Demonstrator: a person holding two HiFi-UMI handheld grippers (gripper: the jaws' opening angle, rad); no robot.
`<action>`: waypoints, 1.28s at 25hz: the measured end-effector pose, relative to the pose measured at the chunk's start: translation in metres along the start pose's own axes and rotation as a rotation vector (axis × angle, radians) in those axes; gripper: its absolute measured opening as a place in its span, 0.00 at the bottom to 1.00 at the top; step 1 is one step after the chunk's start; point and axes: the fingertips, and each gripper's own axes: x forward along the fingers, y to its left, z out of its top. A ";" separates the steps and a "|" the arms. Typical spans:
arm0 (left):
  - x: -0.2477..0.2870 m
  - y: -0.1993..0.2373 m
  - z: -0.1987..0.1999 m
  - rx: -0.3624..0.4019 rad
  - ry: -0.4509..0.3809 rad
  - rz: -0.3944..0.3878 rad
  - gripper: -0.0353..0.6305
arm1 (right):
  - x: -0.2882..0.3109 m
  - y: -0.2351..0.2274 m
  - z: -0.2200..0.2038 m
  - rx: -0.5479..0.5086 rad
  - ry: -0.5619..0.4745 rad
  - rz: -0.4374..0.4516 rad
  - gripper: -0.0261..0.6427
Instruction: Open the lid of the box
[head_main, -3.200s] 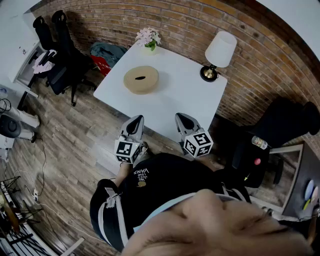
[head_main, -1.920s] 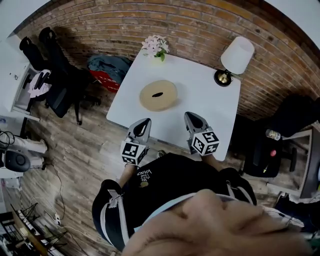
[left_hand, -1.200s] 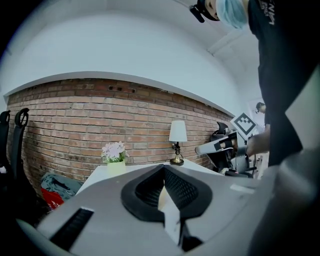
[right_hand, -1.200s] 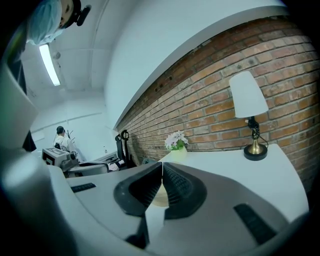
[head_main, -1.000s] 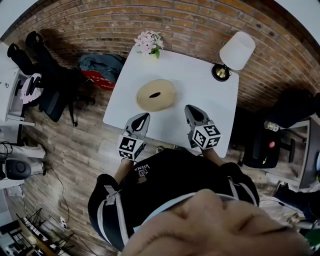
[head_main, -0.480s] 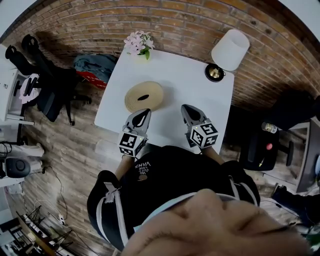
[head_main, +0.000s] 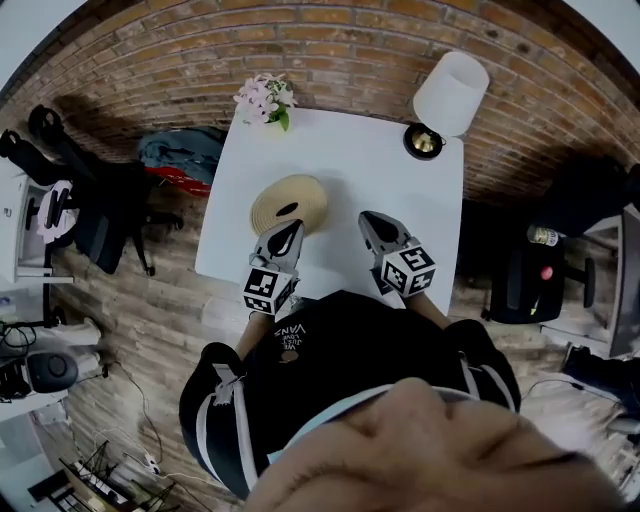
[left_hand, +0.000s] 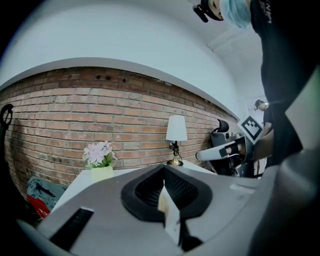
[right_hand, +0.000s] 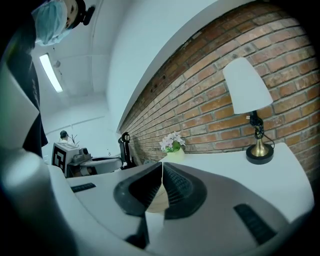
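The box (head_main: 288, 203) is round and tan, with a flat lid that has a dark slot in its middle. It sits on the white table (head_main: 350, 160), left of centre. My left gripper (head_main: 291, 229) is shut and empty, its tip just short of the box's near rim. The right gripper (head_main: 367, 220) is also shut and empty, and hangs over bare table to the right of the box. In the left gripper view the jaws (left_hand: 164, 172) meet in a closed line. The right gripper view shows the same closed jaws (right_hand: 162, 167), with a sliver of the tan box (right_hand: 156, 199) behind them.
A pot of pink flowers (head_main: 264, 98) stands at the table's far left corner, and a white-shaded lamp (head_main: 450, 92) at the far right corner. A brick wall runs behind. Black chairs (head_main: 90, 200) and a bag (head_main: 180, 155) are on the floor to the left.
Over the earlier frames the table and box have drawn nearer. Both shut grippers now reach over the table's near edge, and the left tip has come up to the box.
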 end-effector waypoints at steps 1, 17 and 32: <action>-0.001 0.004 0.001 0.008 0.004 -0.012 0.07 | 0.003 0.003 -0.001 0.007 -0.010 -0.008 0.05; -0.007 0.057 -0.020 0.102 0.076 -0.147 0.07 | 0.055 0.023 -0.030 0.013 -0.050 -0.118 0.05; 0.018 0.049 -0.047 0.109 0.187 -0.222 0.21 | 0.081 -0.014 -0.069 0.022 0.049 -0.149 0.05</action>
